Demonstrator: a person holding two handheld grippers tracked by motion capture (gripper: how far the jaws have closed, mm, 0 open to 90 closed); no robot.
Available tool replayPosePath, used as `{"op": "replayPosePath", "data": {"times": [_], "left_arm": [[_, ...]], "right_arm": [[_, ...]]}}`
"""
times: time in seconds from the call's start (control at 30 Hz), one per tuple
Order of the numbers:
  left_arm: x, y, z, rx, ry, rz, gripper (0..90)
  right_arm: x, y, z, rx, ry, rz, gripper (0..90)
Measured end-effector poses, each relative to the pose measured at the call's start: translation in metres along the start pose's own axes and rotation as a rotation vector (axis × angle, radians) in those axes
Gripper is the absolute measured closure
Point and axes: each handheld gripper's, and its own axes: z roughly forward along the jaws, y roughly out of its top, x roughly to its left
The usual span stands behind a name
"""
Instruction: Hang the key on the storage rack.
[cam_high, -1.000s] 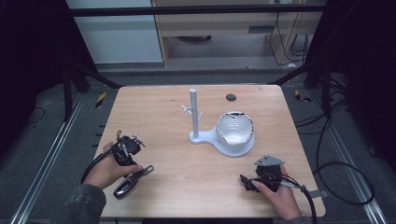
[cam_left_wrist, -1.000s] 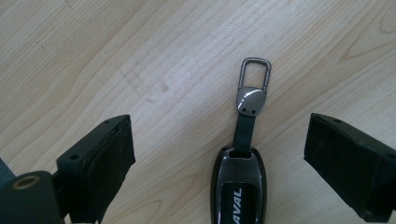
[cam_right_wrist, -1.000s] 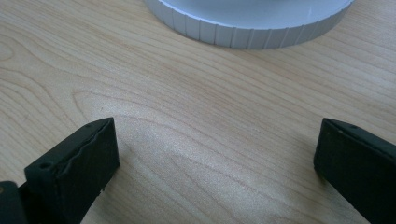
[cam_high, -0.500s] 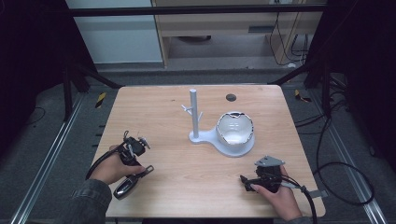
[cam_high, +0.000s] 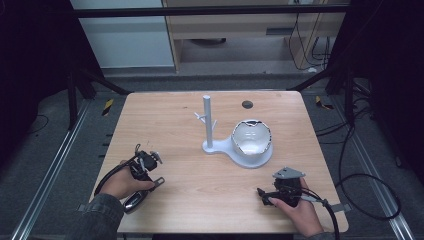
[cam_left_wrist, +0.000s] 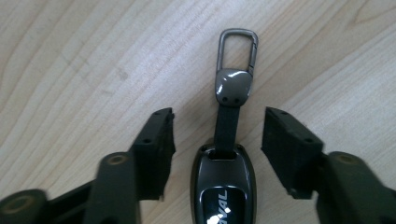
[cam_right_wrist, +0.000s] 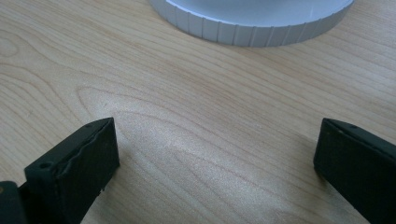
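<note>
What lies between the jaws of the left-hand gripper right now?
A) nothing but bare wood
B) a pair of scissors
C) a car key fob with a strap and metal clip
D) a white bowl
C: the left gripper straddles a dark key fob lying on the table, its strap leading to a metal clip; the pads stand clear of it.

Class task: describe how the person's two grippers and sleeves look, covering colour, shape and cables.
Both the left gripper and right gripper are black, with blocky, flat-faced fingers. The right carries a grey three-cornered plate. A black cable trails from each. The left sleeve is dark grey.
</note>
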Motion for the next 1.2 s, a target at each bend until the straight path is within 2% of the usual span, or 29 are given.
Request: {"op": "replayPosePath", "data": {"times": [0.1,0.2,0.33,0.57,0.73,0.97,1.2], "left_arm": [[-0.001,-0.001,0.003,0.009,-0.013,0.011,53.6],[-0.002,-0.002,0.007,0.020,-0.004,0.011,54.9],[0.000,-0.004,0.011,0.009,-0.004,0.008,58.1],[0.000,-0.003,0.011,0.001,-0.014,0.010,63.0],[-0.001,-0.002,0.013,0.019,-0.006,0.020,65.0],[-0.002,0.000,0.013,0.013,-0.011,0.035,73.2],[-0.001,-0.002,0.013,0.018,-0.021,0.033,78.6]], "right_arm": [[0.000,0.000,0.000,0.000,0.001,0.000,0.5],[0.000,0.000,0.000,0.000,0.001,0.000,0.5],[0.000,0.000,0.000,0.000,0.000,0.000,0.5],[0.000,0.000,0.000,0.000,0.001,0.000,0.5],[0.000,0.000,0.000,0.000,0.000,0.001,0.5],[0.000,0.000,0.000,0.000,0.003,-0.001,0.5],[0.000,0.000,0.000,0.000,0.003,0.001,0.5]]}}
